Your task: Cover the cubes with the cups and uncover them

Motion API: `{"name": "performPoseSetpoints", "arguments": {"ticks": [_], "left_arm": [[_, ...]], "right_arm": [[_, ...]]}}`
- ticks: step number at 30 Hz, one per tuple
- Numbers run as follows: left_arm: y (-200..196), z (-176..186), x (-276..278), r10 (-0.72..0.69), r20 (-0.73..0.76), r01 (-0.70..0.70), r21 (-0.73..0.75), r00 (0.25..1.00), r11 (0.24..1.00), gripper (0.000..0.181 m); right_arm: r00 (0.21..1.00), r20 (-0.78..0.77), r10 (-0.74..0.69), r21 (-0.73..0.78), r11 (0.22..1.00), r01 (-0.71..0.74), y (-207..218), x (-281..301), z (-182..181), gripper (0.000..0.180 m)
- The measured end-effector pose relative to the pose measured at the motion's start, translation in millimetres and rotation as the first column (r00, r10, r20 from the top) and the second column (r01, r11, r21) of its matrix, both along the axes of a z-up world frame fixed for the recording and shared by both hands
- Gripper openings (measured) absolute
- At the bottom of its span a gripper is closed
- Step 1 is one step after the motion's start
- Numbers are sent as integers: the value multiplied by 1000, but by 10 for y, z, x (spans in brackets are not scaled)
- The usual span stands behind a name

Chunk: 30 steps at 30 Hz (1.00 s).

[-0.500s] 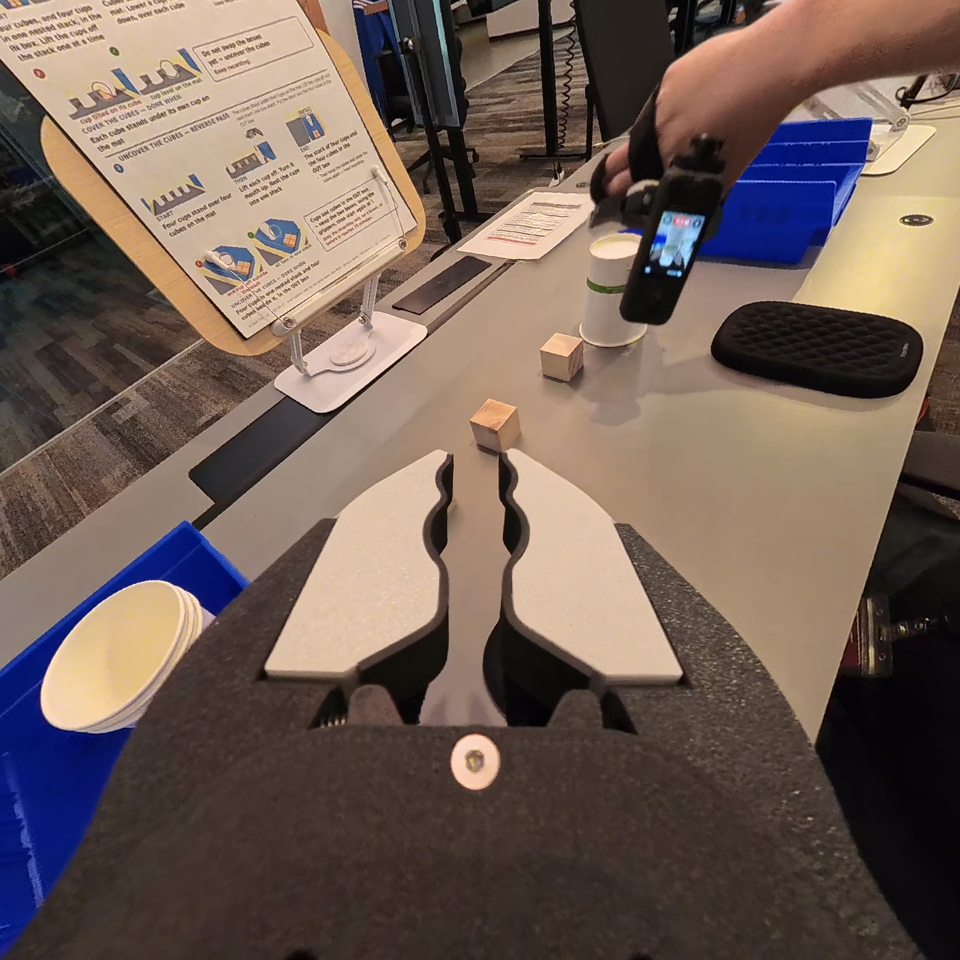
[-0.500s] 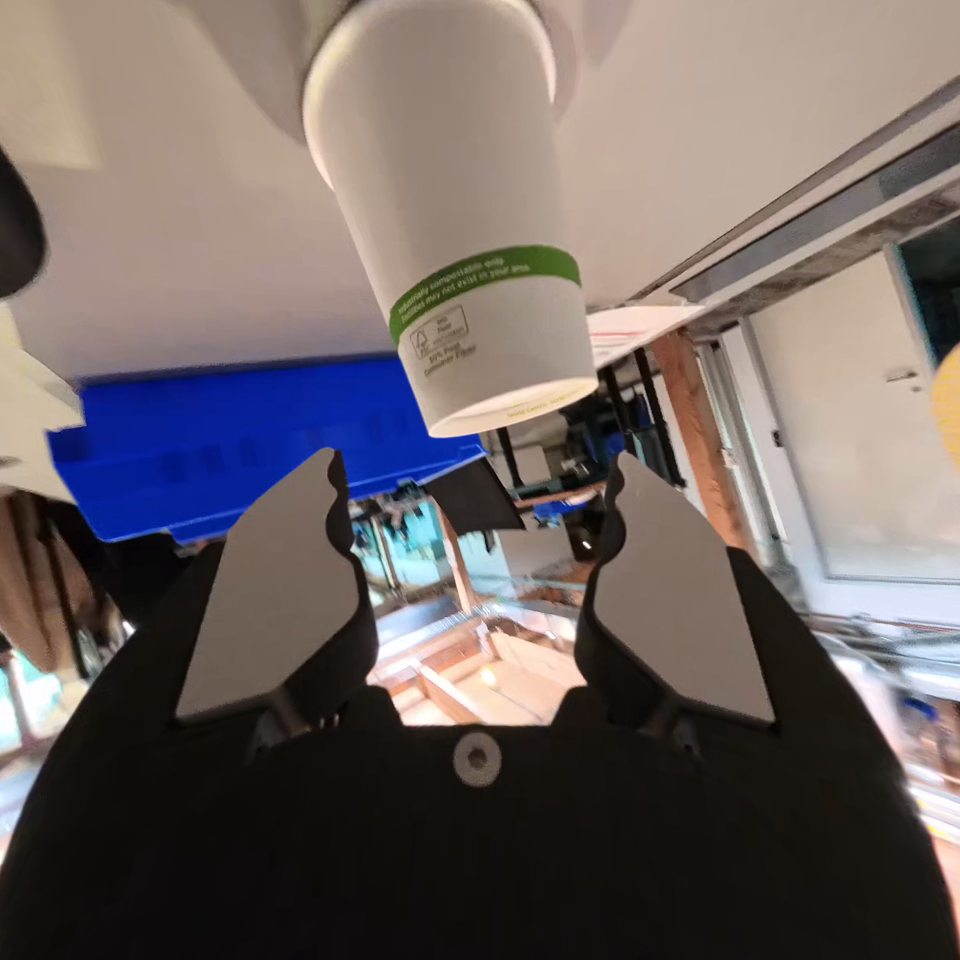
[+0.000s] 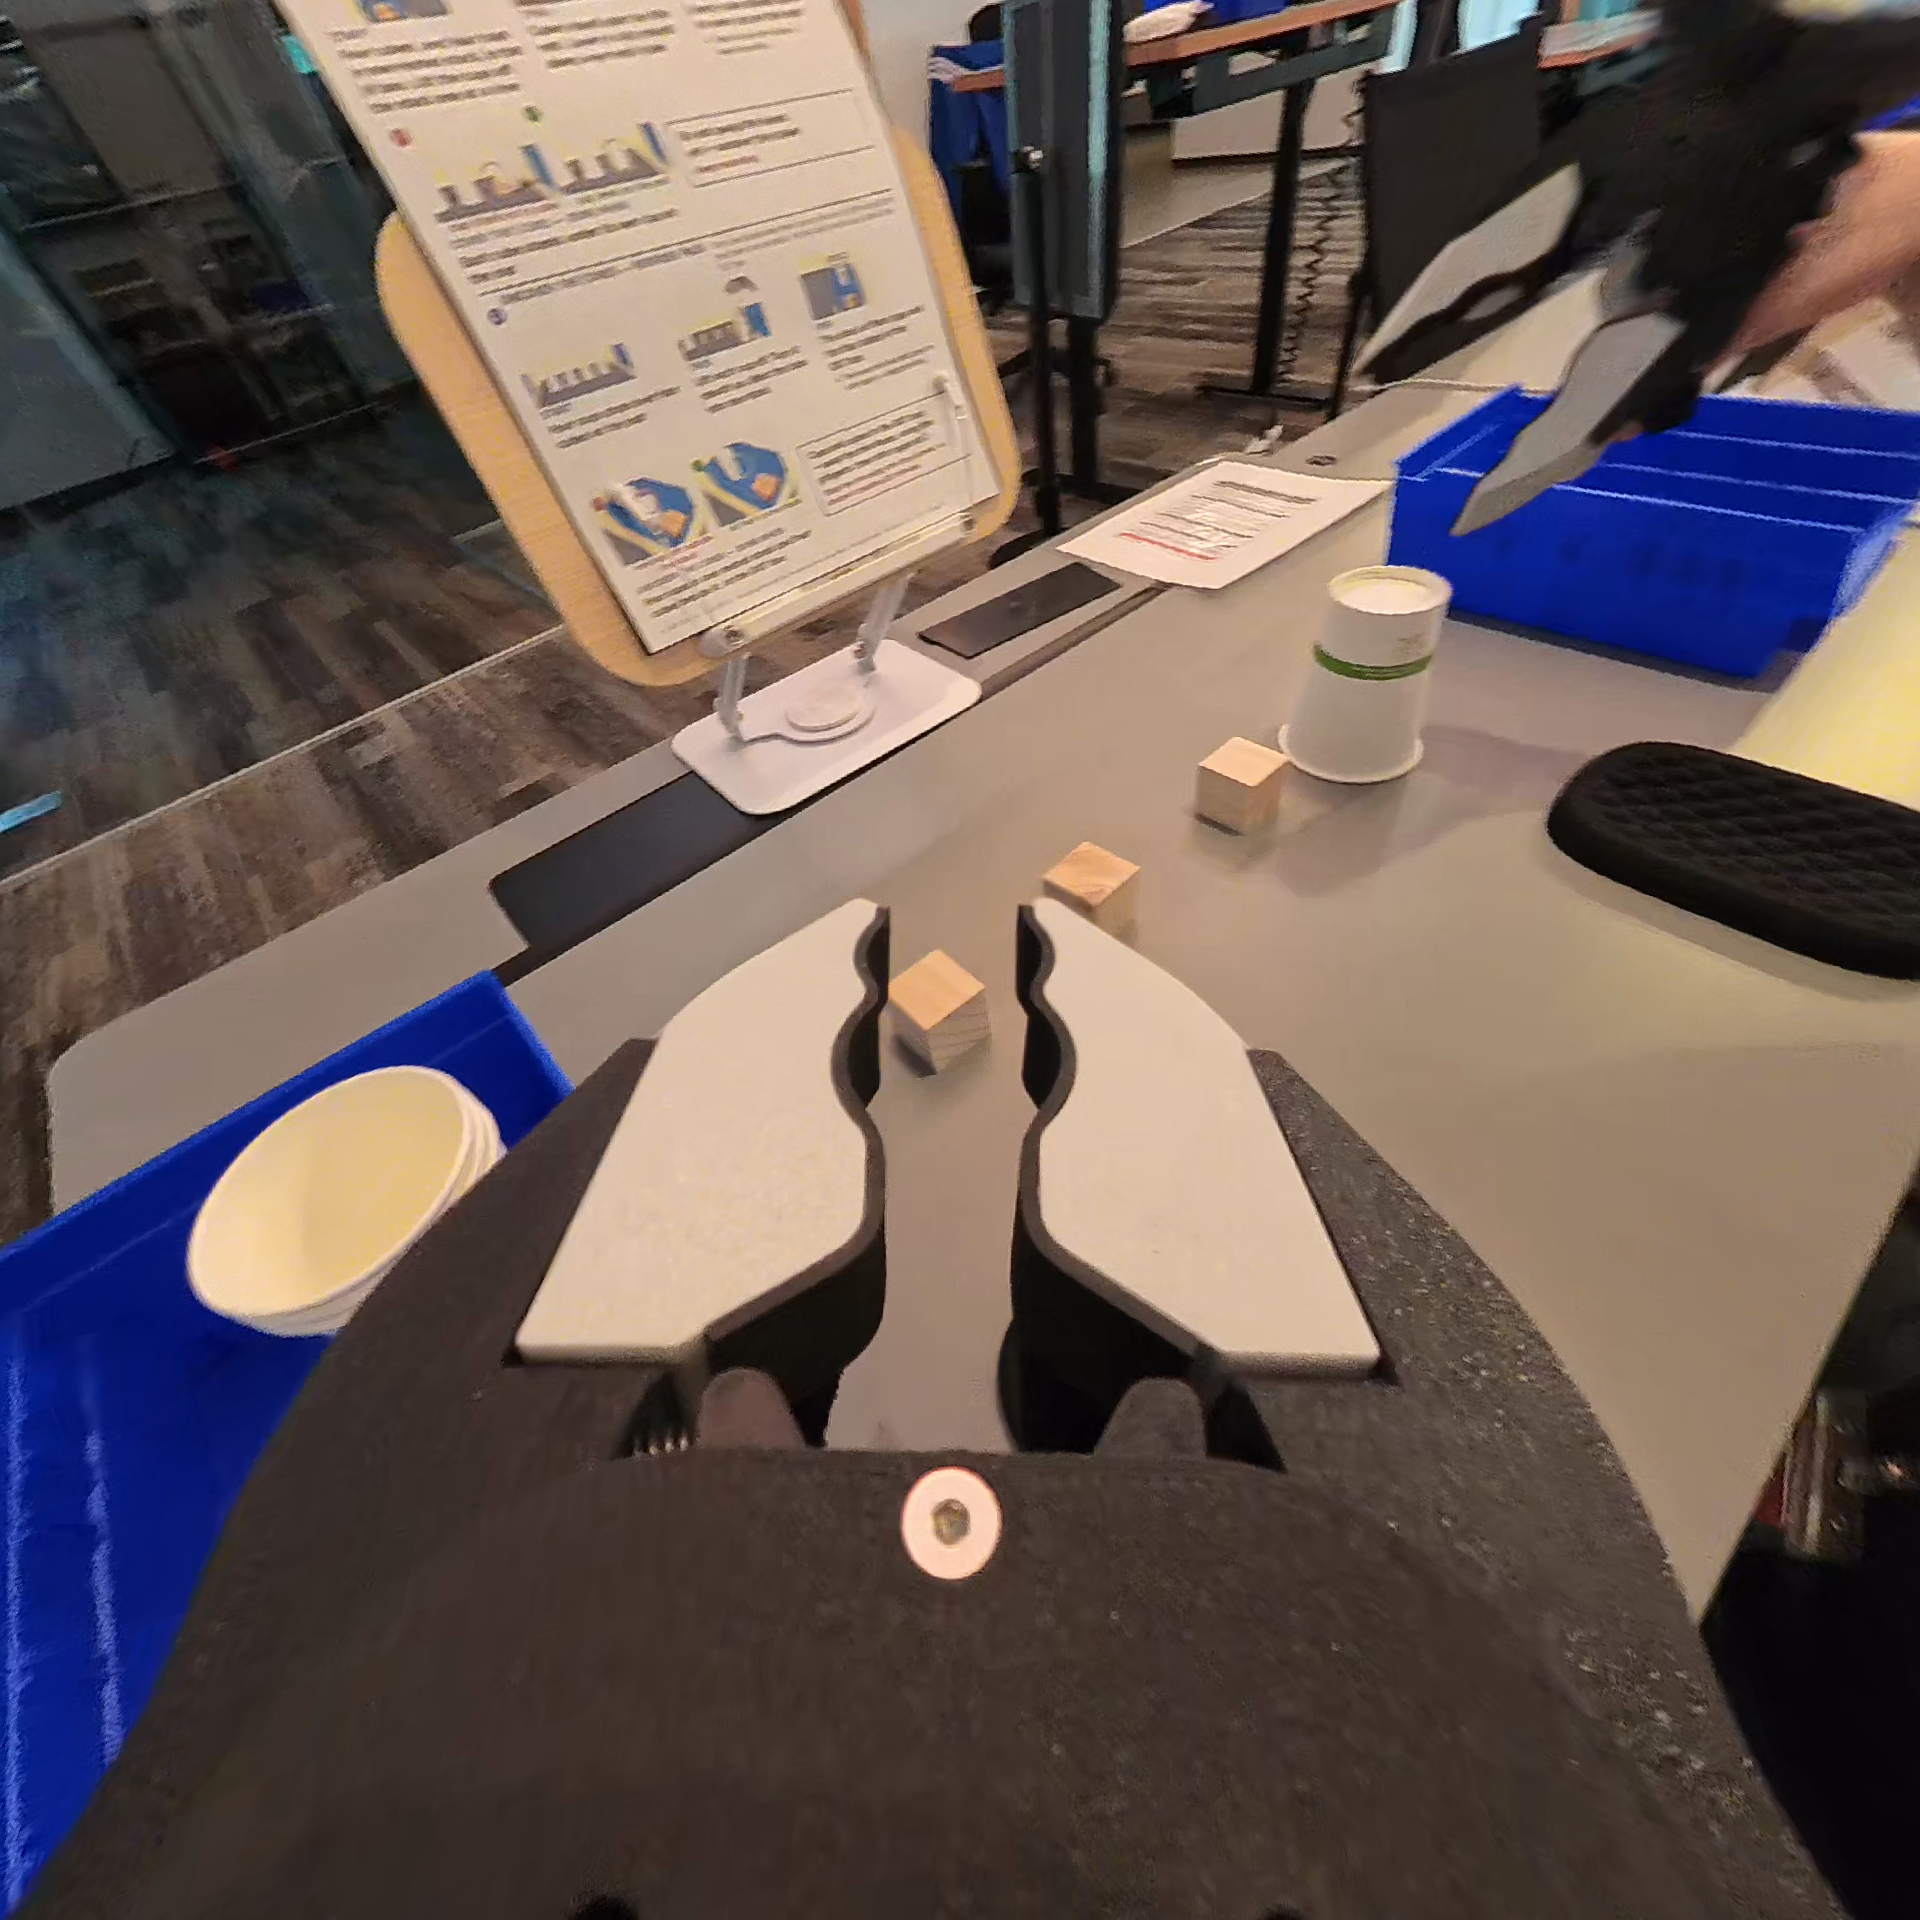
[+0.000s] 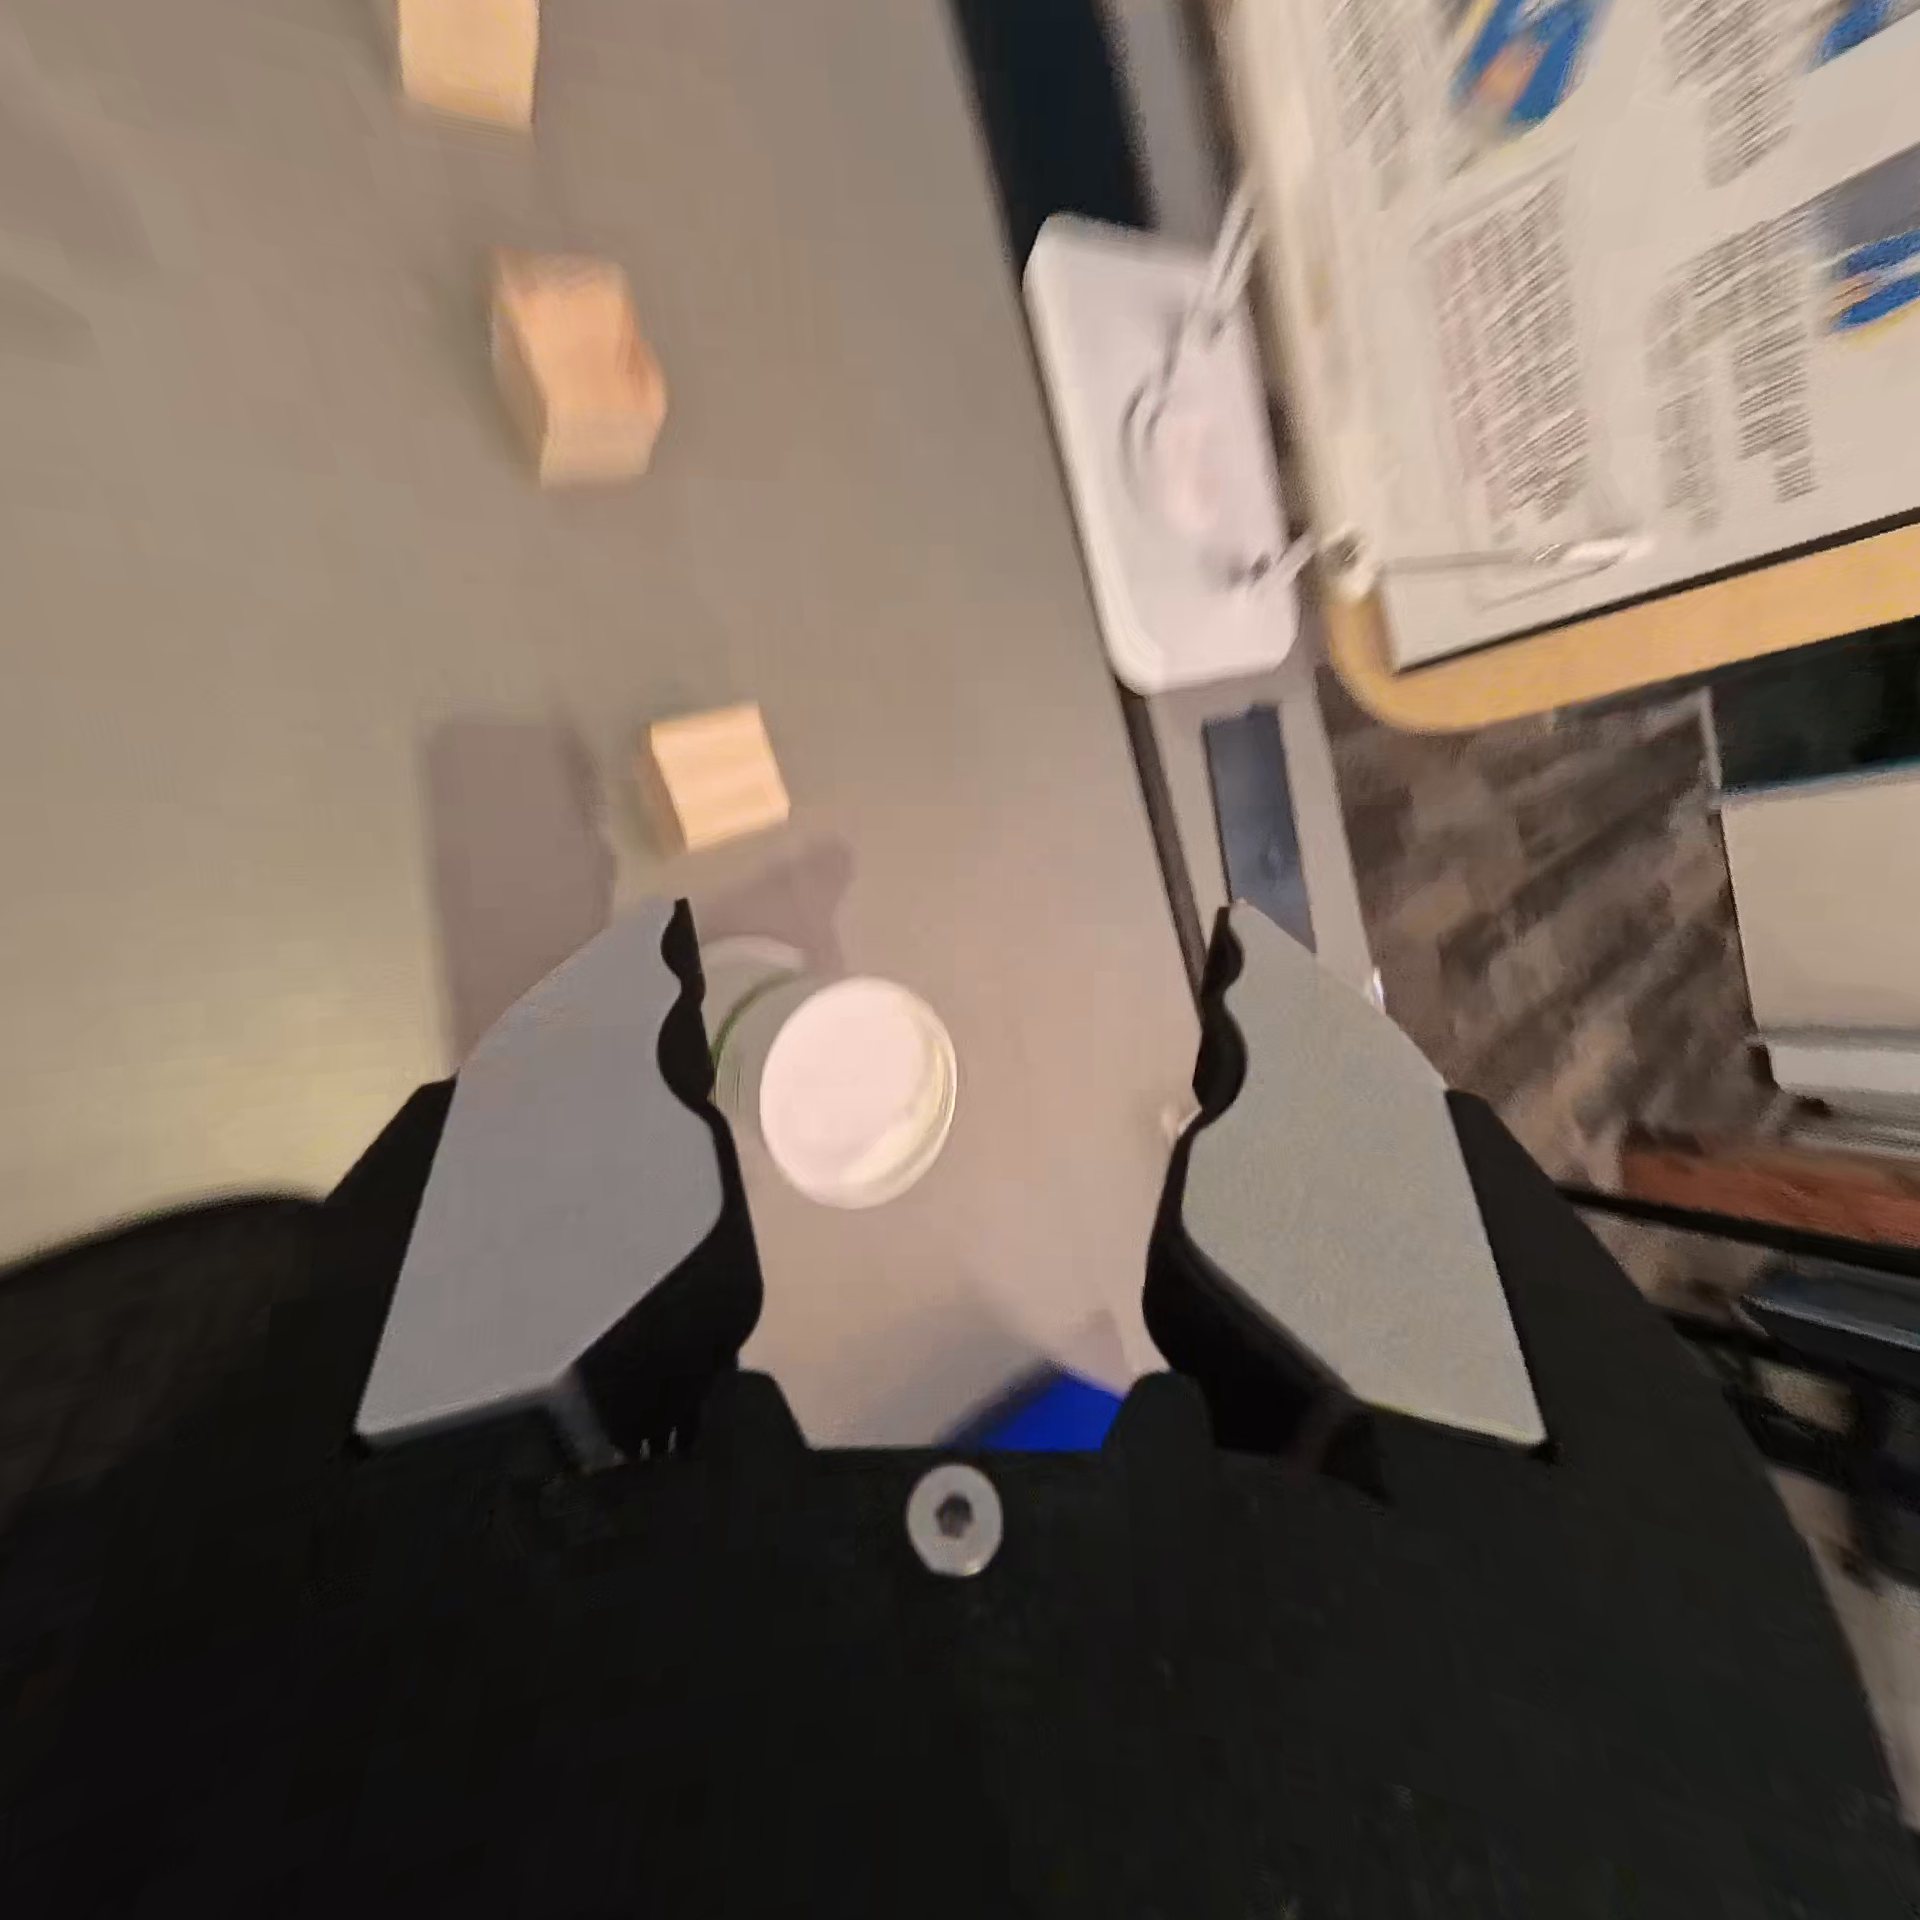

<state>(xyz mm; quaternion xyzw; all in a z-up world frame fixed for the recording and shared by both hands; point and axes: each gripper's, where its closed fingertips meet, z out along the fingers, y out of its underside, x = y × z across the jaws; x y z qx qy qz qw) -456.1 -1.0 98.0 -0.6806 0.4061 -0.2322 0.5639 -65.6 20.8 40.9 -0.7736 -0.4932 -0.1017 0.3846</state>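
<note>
Three wooden cubes are seen in a row on the grey table (image 3: pixel 1455 1091) from the left wrist view. The nearest cube (image 3: pixel 938 1010) lies just past the tips of the left gripper (image 3: pixel 951 925), in line with the gap between its jaws, which are parted a little and hold nothing. The middle cube (image 3: pixel 1091 888) sits just beyond the right jaw tip, and the far cube (image 3: pixel 1238 783) lies further ahead, just beside an upturned white paper cup with a green band (image 3: pixel 1363 675). A stack of white cups (image 3: pixel 338 1195) lies on its side in a blue bin (image 3: pixel 125 1455) to the left of the jaws. More blue bins (image 3: pixel 1662 551) stand behind the upturned cup.

The right gripper (image 3: pixel 1423 436) is held in the air above that cup, its jaws spread wide and empty. In the blurred right wrist view, the cup's base (image 4: pixel 857 1091) is seen from above between the wide jaws of that gripper (image 4: pixel 951 925), untouched by either.
</note>
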Motion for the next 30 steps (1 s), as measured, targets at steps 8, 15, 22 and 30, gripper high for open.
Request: {"name": "performPoseSetpoints", "arguments": {"ticks": [8,15,22,30], "left_arm": [[648,-136,-798,360,-37,-361,-36,932,932,28],[1203,-668,-1243,439,-130,-458,-249,889,854,28],[1634,-901,-1134,393,-165,-426,-286,904,858,69],[1809,-1123,-993,378,-360,-478,-250,853,842,88]], "right_arm": [[805,-579,127,453,871,188,99,119,1063,77],[769,-614,178,558,787,263,44,260,1159,69],[804,-583,119,514,820,251,133,298,930,72],[800,-592,93,488,832,264,155,395,844,72]]}}
